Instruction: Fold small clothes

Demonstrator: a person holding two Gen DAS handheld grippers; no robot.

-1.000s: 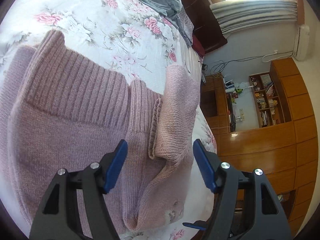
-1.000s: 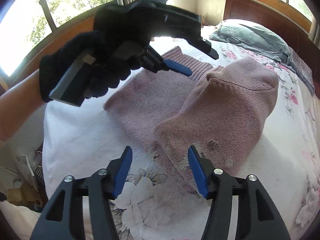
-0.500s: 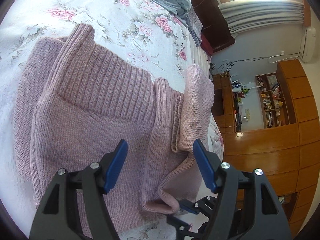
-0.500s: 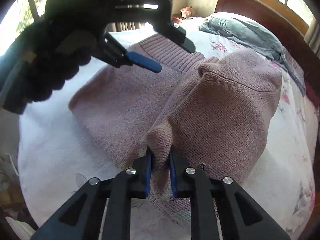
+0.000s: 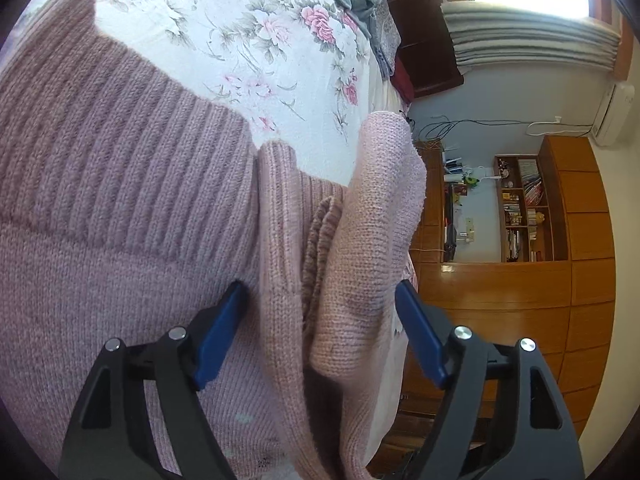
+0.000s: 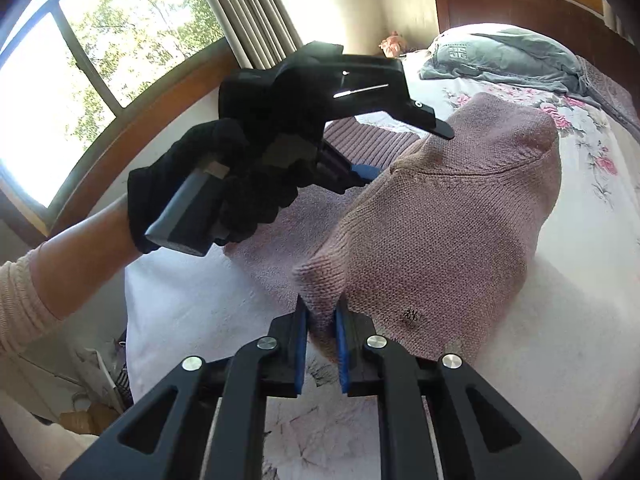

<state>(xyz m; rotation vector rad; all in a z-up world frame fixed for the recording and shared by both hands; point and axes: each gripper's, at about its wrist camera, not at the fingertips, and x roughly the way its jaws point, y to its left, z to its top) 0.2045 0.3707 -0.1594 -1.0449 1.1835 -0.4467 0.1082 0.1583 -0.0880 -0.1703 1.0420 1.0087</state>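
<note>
Left view, sweater: the pink sweater [image 5: 120,280] fills the left and middle of the frame, lying on the flowered bed [image 5: 248,40].
Left view, fingers: the left gripper [image 5: 320,328] has its blue fingers [image 5: 218,340] spread wide, one on each side of a raised fold of sweater, not squeezing it.
Left view, change: half a second ago the fold sat higher in the frame; now the gripper is closer in.
Right view, sweater: a corner of the sweater stands up like a tent in the middle right.
Right view, fingers: the right gripper [image 6: 321,340] has its fingers pressed on that corner, low in the middle.
Right view, hand: a black-gloved hand [image 6: 208,184] holds the other gripper at the upper left.
Right view, change: a second ago these fingers were wide apart and held nothing.
How to do it well: I think lift the corner slowly and lay it flat across, edges lined up.
</note>
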